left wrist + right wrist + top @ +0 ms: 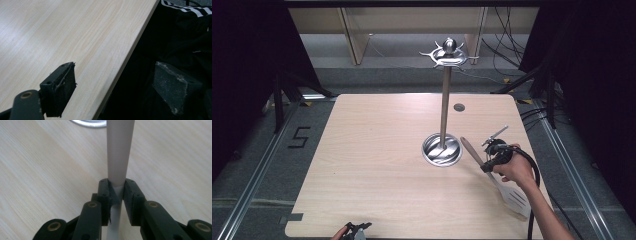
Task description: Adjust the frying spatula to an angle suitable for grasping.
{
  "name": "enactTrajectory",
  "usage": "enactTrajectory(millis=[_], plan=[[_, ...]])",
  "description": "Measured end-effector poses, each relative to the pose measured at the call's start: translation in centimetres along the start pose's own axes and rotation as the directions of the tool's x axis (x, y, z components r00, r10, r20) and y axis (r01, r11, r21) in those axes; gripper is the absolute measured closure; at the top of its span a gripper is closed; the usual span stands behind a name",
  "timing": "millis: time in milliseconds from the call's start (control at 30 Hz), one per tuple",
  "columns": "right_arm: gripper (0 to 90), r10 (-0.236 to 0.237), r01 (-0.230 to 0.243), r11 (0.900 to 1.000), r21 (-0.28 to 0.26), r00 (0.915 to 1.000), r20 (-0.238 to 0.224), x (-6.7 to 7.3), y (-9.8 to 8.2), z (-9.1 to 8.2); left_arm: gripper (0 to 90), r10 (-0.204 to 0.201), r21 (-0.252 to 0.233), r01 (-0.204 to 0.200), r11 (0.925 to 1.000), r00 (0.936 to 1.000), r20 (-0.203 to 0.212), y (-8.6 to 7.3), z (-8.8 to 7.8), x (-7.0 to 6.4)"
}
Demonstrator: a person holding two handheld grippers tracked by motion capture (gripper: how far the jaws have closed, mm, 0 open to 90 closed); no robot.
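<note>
A slotted spatula with a pale tapered handle and white blade [497, 175] is held near the right edge of the surface [377, 165], gripped at mid-handle, probably so that the handle end stays free for hanging. The right gripper [117, 191] has its jaws closed tight on the handle. Just beside it, a polished steel utensil stand with a round base and hooked top [443, 115] waits upright. At the near edge, the left gripper [115, 85] is kept idle, jaws wide apart and empty.
</note>
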State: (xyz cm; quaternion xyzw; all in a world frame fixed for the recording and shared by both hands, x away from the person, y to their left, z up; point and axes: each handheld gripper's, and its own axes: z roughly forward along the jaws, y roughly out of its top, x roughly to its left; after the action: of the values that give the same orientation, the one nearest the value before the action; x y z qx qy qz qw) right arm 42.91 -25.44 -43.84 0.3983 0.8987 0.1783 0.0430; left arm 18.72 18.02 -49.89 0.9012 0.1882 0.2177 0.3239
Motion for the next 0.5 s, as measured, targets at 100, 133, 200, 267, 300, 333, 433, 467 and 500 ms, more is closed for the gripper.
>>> enactTrajectory(millis=[100,133,200,267,300,333,433,467,500], plan=[[76.8,0.020,-0.020,0.999,-0.039,0.9998,0.002,0.3,-0.3,-1.2,17.6,-0.005,-0.007,0.005,1.0000,0.9999,0.013,0.0,0.1,0.0],[76.7,0.016,-0.016,0.999,-0.052,0.9999,0.003,0.3,-0.4,-1.5,17.6,-0.004,-0.006,0.004,1.0000,0.9999,0.015,0.0,0.1,0.0],[76.8,0.015,-0.014,0.996,-0.086,0.9999,0.004,0.4,-0.7,-2.2,17.6,0.003,0.001,-0.003,1.0000,1.0000,0.005,0.0,0.0,0.0],[76.7,0.014,-0.012,0.993,-0.118,0.9997,0.020,0.4,-0.9,-2.8,17.6,0.000,0.000,0.000,1.0000,1.0000,0.003,0.0,0.1,-0.1],[76.7,0.014,-0.012,0.993,-0.118,0.9997,0.020,0.4,-0.9,-2.8,17.6,0.000,0.000,0.000,1.0000,1.0000,0.003,0.0,0.1,-0.1],[76.8,0.011,-0.006,0.989,-0.151,0.9995,0.028,0.5,-1.2,-3.3,17.6,0.000,-0.003,0.000,1.0000,1.0000,0.001,0.0,0.1,-0.1],[76.8,-0.008,0.015,0.978,-0.210,0.9994,0.033,0.6,-1.7,-4.2,17.6,0.001,-0.004,-0.001,1.0000,1.0000,0.001,0.0,0.0,0.0],[76.8,-0.002,0.009,0.969,-0.248,0.9996,0.028,0.8,-2.0,-4.2,17.6,0.003,-0.001,-0.003,1.0000,1.0000,0.000,0.0,0.0,0.0],[76.8,-0.017,0.024,0.972,-0.232,0.9994,0.032,0.6,-2.1,-4.8,17.6,0.003,-0.001,-0.003,1.0000,1.0000,0.000,0.0,0.0,0.0]])
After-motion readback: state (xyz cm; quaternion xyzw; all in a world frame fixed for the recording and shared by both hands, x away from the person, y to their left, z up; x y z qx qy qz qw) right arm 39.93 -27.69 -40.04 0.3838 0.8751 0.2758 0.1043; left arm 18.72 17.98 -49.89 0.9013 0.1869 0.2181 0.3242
